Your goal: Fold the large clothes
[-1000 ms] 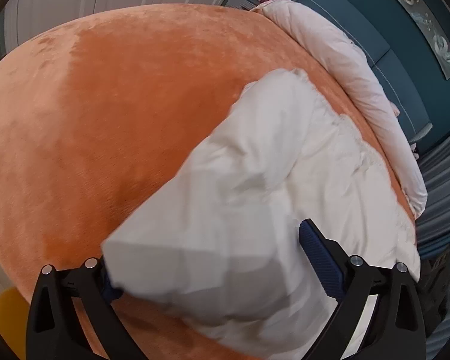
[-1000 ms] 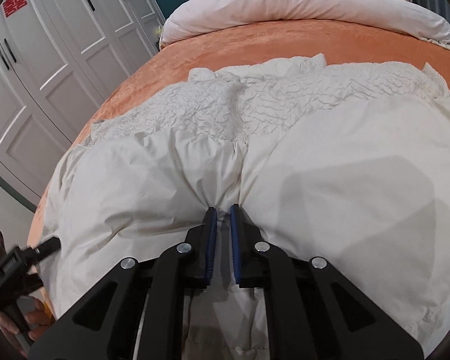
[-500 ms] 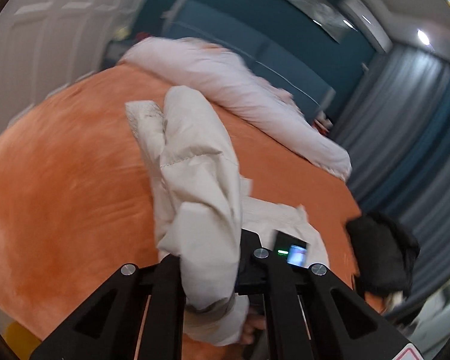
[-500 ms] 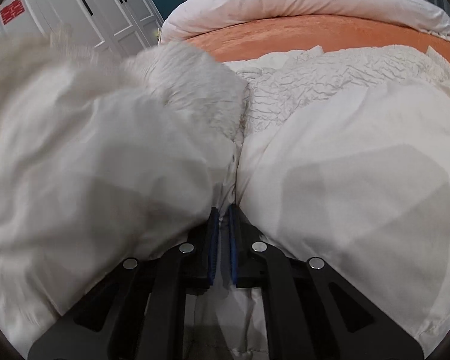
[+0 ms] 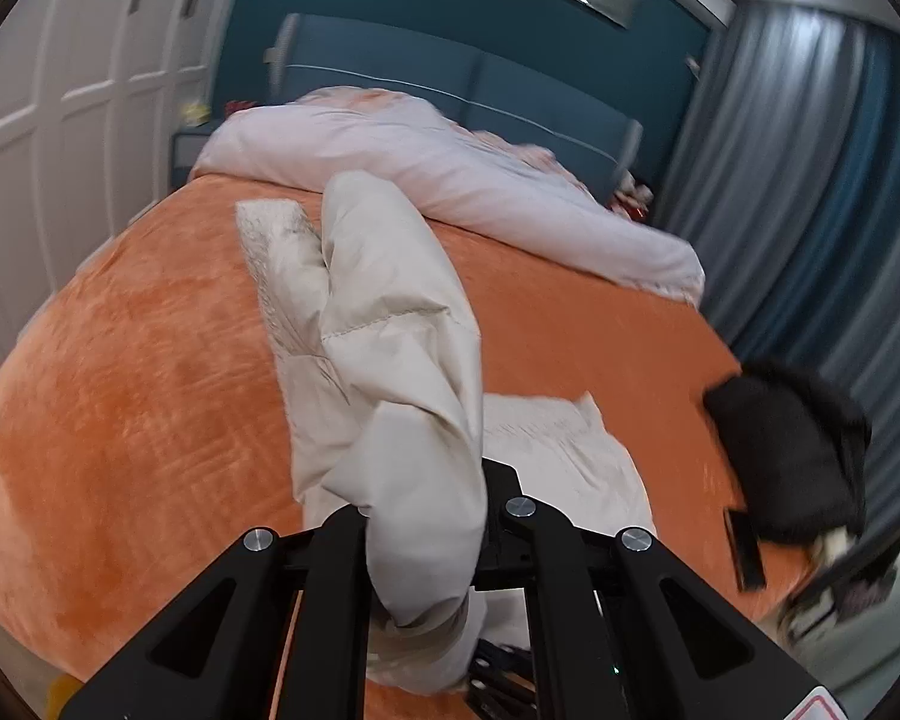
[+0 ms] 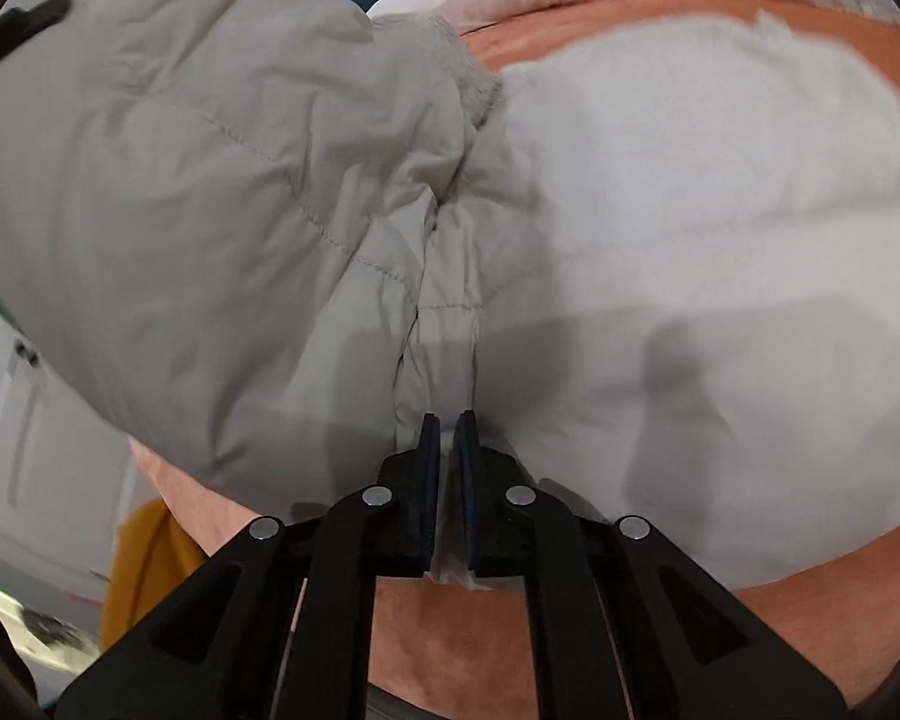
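A cream puffy jacket lies on the orange bed cover. My left gripper is shut on a side of the jacket and holds it lifted, so the cloth hangs in a bunched roll over the fingers and hides their tips. In the right wrist view the jacket fills the frame, its lifted left part raised above the flat part. My right gripper is shut on the jacket's near hem at its middle seam.
A pale pink duvet lies across the head of the bed before the blue headboard. A black garment sits at the bed's right edge by grey curtains. White wardrobe doors stand left.
My left gripper closed on the jacket's side and lifted it up and over toward the middle. My right gripper kept its hold on the hem.
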{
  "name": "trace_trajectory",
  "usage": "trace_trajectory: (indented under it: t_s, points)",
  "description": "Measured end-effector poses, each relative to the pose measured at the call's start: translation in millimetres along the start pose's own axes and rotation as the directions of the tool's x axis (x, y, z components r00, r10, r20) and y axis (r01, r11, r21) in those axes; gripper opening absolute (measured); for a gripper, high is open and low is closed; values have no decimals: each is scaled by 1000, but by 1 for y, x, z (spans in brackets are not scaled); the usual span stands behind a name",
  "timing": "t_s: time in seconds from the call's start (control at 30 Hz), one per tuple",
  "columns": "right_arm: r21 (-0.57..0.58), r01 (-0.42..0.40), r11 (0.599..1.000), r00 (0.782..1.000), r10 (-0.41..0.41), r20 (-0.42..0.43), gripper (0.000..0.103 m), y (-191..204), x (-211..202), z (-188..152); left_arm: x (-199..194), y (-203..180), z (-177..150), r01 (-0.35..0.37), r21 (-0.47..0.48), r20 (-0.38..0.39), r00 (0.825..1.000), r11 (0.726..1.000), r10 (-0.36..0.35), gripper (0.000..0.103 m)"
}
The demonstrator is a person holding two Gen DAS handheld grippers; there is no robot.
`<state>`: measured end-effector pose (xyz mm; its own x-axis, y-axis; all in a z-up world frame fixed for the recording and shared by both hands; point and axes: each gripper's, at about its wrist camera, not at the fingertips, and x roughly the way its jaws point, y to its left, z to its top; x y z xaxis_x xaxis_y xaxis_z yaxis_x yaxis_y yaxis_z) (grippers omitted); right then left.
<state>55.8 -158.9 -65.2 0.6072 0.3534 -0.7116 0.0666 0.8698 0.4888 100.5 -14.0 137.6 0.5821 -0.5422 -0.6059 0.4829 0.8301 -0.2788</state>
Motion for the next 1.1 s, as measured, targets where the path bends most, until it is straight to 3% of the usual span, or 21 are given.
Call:
trace_trajectory:
  t_s: [0.17, 0.33, 0.57, 0.73, 0.8, 0.9, 0.93, 1.0, 1.07, 1.1]
  points:
    - [105, -126, 987, 992, 126, 1, 1, -27, 7, -3, 25, -59, -11, 49, 134, -52, 998, 990, -43, 4]
    - [183, -213, 960, 977, 210, 32, 0, -46, 9, -11, 81, -130, -35, 126, 264, -187, 979, 956, -78, 4]
    - [317, -376, 871, 927, 356, 122, 0, -79, 14, -26, 160, -181, -74, 104, 375, -328, 944, 921, 27, 4]
    - [332, -379, 864, 925, 342, 166, 0, -80, 8, -31, 193, -187, -93, 77, 423, -378, 921, 903, 98, 5]
    - [436, -376, 818, 926, 338, 166, 0, -88, 1, -39, 197, -187, -94, 89, 415, -402, 911, 905, 95, 5]
    - [592, -319, 740, 944, 305, 128, 0, -104, -21, -58, 199, -180, -85, 127, 317, -474, 879, 940, 41, 5]
    - [612, -302, 731, 951, 279, 136, 0, -110, -35, -65, 198, -181, -84, 138, 324, -472, 881, 936, 33, 5]
    - [612, -235, 755, 972, 181, 151, 6, -121, -70, -72, 193, -179, -84, 138, 357, -453, 890, 924, 42, 5]
    - [615, -209, 761, 975, 111, 193, 6, -131, -100, -71, 190, -177, -85, 147, 351, -452, 892, 925, 30, 5]
    - [599, -155, 785, 976, 27, 216, 6, -136, -124, -66, 189, -179, -88, 146, 351, -449, 893, 925, 30, 5]
